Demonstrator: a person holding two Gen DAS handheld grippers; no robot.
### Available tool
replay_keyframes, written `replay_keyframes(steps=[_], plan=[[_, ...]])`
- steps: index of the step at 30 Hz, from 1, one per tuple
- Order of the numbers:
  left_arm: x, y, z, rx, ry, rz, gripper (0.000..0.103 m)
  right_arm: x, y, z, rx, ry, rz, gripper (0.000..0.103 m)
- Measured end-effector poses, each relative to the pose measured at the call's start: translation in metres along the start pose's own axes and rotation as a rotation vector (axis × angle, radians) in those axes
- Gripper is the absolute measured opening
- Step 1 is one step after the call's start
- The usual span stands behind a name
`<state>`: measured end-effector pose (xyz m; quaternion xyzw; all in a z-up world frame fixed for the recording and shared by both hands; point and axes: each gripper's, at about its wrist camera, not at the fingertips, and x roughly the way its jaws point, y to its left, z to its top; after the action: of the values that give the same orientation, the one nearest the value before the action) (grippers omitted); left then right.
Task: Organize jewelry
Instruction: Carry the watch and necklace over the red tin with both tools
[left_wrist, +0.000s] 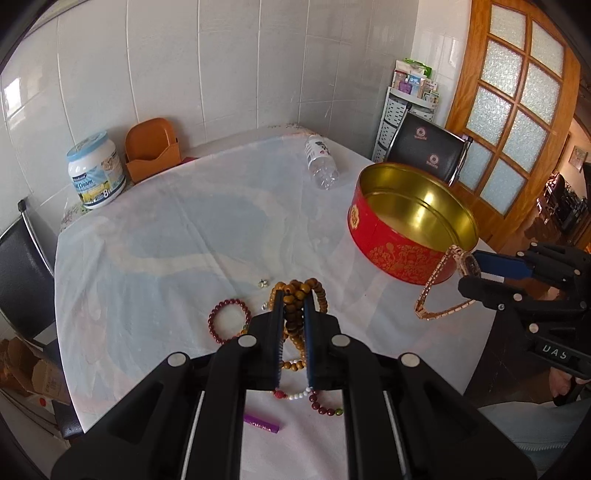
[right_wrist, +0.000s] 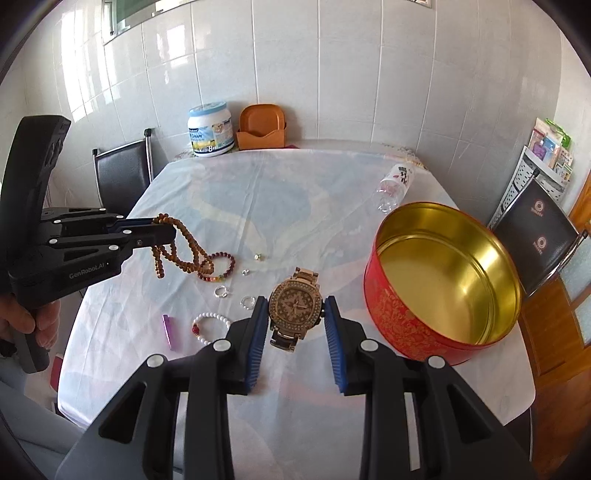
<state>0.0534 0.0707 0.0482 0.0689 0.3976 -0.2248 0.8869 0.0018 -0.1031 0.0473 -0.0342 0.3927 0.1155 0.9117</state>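
Note:
My left gripper (left_wrist: 293, 295) is shut on a brown wooden bead necklace (left_wrist: 295, 314) and holds it above the table; the necklace also shows in the right wrist view (right_wrist: 184, 251), hanging from the left gripper (right_wrist: 166, 230). My right gripper (right_wrist: 295, 306) is shut on a gold watch (right_wrist: 294, 306), held above the table just left of the open red tin (right_wrist: 443, 273). In the left wrist view the watch (left_wrist: 443, 288) hangs from the right gripper (left_wrist: 476, 264) in front of the tin (left_wrist: 410, 221). The tin is empty inside.
On the white tablecloth (right_wrist: 295, 206) lie a dark red bead bracelet (right_wrist: 221, 266), a white bead bracelet (right_wrist: 210, 326), several small rings (right_wrist: 248, 302), a purple stick (right_wrist: 168, 328) and a plastic bottle (right_wrist: 395, 184). A tub (right_wrist: 210, 129) and orange holder (right_wrist: 262, 127) stand at the back.

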Motion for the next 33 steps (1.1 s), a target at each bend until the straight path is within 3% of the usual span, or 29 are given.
replay_keyframes(steps=[8, 19, 24, 33], plan=[[0.004, -0.037, 0.051, 0.030, -0.055, 0.060, 0.010, -0.008, -0.054, 0.018, 0.009, -0.073, 0.021, 0.032], [0.050, -0.129, 0.135, 0.050, -0.069, 0.081, 0.010, -0.008, -0.197, 0.038, 0.027, -0.131, -0.023, 0.032], [0.083, -0.165, 0.159, 0.071, -0.022, 0.073, 0.010, 0.004, -0.252, 0.039, 0.066, -0.104, -0.007, 0.032], [0.139, -0.196, 0.175, 0.093, 0.108, 0.060, 0.010, 0.042, -0.294, 0.040, 0.100, -0.029, 0.080, 0.032]])
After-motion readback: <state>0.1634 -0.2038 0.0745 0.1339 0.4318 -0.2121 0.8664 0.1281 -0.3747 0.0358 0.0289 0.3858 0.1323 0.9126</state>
